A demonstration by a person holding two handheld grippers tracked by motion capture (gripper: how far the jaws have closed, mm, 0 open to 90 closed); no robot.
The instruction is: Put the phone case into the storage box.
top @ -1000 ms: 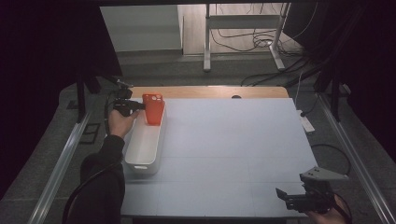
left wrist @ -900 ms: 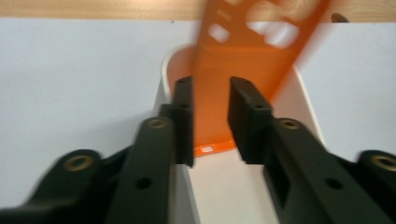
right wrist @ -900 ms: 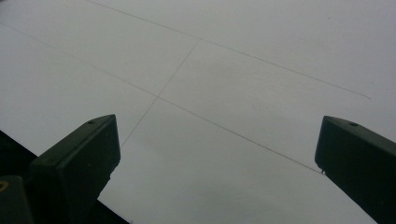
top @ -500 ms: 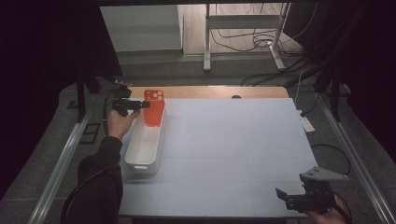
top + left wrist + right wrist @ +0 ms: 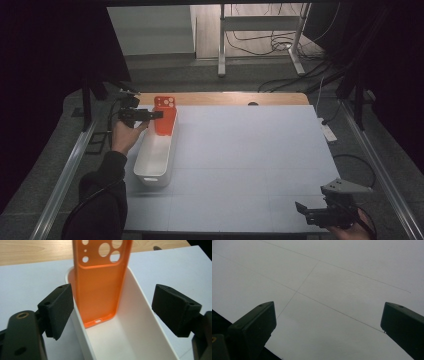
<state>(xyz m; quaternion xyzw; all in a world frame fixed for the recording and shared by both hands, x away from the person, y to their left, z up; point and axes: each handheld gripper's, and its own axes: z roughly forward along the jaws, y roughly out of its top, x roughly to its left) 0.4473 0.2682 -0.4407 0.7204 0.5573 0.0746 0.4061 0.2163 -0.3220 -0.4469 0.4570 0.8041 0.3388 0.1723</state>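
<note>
An orange phone case (image 5: 165,116) (image 5: 100,282) stands on end in the far end of a long white bin (image 5: 150,167) (image 5: 140,322), leaning against its far wall with the camera holes at the top. My left gripper (image 5: 156,114) (image 5: 113,307) hovers at the case; its jaws have just been opening and now stand open on either side of the case without touching it. My right gripper (image 5: 301,209) (image 5: 327,325) is held low over the near right corner of the white table top (image 5: 250,150) (image 5: 337,277), open with nothing between its fingers.
The bin lies along the table's left side. A strip of bare wood (image 5: 235,98) runs along the far edge. A white power strip (image 5: 327,131) lies off the right edge, and metal rails flank both sides.
The left jaws have opened and let go of the orange case, which now leans in the bin with its face showing. The right gripper has not moved.
</note>
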